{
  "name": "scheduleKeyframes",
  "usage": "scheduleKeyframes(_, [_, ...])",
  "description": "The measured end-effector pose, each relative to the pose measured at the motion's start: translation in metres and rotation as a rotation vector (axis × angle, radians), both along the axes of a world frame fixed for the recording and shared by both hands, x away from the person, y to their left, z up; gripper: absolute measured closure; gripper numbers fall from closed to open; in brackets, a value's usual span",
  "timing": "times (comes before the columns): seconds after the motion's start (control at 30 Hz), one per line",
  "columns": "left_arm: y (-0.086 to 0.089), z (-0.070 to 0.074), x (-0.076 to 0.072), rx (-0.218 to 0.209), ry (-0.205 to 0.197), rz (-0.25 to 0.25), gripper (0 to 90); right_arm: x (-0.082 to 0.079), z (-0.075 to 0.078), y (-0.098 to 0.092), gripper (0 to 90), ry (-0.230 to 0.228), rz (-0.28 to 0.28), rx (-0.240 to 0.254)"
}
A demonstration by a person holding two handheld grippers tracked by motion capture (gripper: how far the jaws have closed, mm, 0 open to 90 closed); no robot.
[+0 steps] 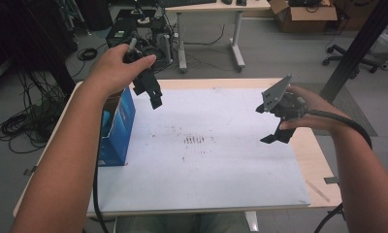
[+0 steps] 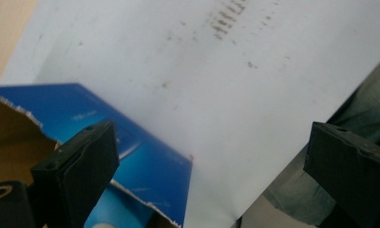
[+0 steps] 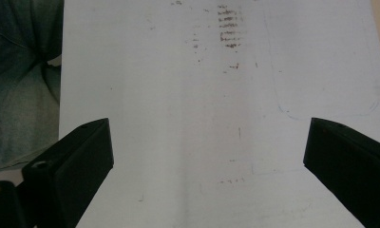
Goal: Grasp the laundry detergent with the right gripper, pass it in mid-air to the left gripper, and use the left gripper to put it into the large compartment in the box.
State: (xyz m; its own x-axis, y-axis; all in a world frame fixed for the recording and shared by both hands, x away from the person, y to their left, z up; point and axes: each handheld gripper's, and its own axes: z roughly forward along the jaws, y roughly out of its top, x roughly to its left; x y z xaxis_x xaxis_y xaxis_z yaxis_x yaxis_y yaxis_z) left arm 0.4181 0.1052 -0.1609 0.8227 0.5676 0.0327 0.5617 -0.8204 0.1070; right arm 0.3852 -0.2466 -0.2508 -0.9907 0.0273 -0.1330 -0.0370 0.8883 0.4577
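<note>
I have the left gripper (image 1: 152,94) raised in the upper left of the high view, hanging just above the open top of the blue box (image 1: 118,128). The box stands upright at the left edge of the white board (image 1: 206,184), and that is the thing I judge the work to centre on, since it is the only loose item on the surface. In the left gripper view the box (image 2: 145,156) sits in the lower left of the frame, its torn cardboard flap showing beside my left-hand jaw, so the gripper is lined up over the box's rim rather than over its middle. The jaws there stand wide apart with nothing between them, which suits a reach for the box wall or for whatever lies inside; I cannot see the inside.

The right gripper (image 1: 277,136) is held at the right of the high view, tilted down toward the board and well apart from the box. Its jaws are also spread wide and empty. In the right gripper view they frame bare board (image 3: 188,118) marked by a patch of brown smudges (image 3: 228,28) near the top of the frame. I read it as parked out of the way, ready to steady the box if the left hand needs help.
</note>
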Motion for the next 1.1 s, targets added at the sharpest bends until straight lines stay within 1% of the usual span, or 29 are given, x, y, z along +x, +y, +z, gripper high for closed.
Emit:
scheduleKeyframes(0.1, [-0.005,0.0,-0.005,-0.016,0.012,-0.072,4.6,0.002,0.0,0.001,2.7,0.009,-0.003,-0.02])
scheduleKeyframes(0.13, [-0.007,0.001,-0.007,-0.028,0.022,-0.099,4.7,0.003,-0.001,0.002,2.8,0.012,-0.003,-0.029])
scheduleKeyframes(0.2, [-0.009,0.002,-0.011,-0.04,0.031,-0.138,4.6,0.005,-0.002,0.002,2.9,0.021,-0.007,-0.043])
scheduleKeyframes(0.27, [-0.011,0.002,-0.014,-0.036,0.046,-0.169,4.7,0.007,-0.003,0.003,2.9,0.025,-0.007,-0.053])
scheduleKeyframes(0.33, [-0.013,0.002,-0.017,-0.023,0.06,-0.2,4.7,0.01,-0.004,0.003,3.0,0.031,-0.01,-0.061])
scheduleKeyframes(0.4, [-0.015,0.002,-0.02,-0.017,0.066,-0.228,4.7,0.011,-0.005,0.003,3.0,0.038,-0.012,-0.069])
scheduleKeyframes(0.5, [-0.018,0.002,-0.025,-0.024,0.088,-0.28,4.7,0.013,-0.006,0.004,3.0,0.043,-0.022,-0.091])
scheduleKeyframes(0.6, [-0.024,0.001,-0.03,-0.012,0.094,-0.322,4.7,0.014,-0.008,0.004,3.2,0.051,-0.032,-0.108])
scheduleKeyframes(0.73, [-0.028,0.0,-0.034,-0.013,0.092,-0.348,4.6,0.016,-0.01,0.003,3.2,0.064,-0.053,-0.121])
scheduleKeyframes(0.87, [-0.031,-0.002,-0.033,-0.023,0.1,-0.352,4.5,0.018,-0.012,-0.002,3.2,0.083,-0.075,-0.133])
scheduleKeyframes(0.97, [-0.033,-0.005,-0.031,-0.011,0.102,-0.356,4.5,0.022,-0.014,-0.004,3.2,0.091,-0.089,-0.14])
scheduleKeyframes(1.1, [-0.035,-0.007,-0.029,-0.003,0.112,-0.362,4.6,0.029,-0.014,-0.005,3.2,0.09,-0.086,-0.138])
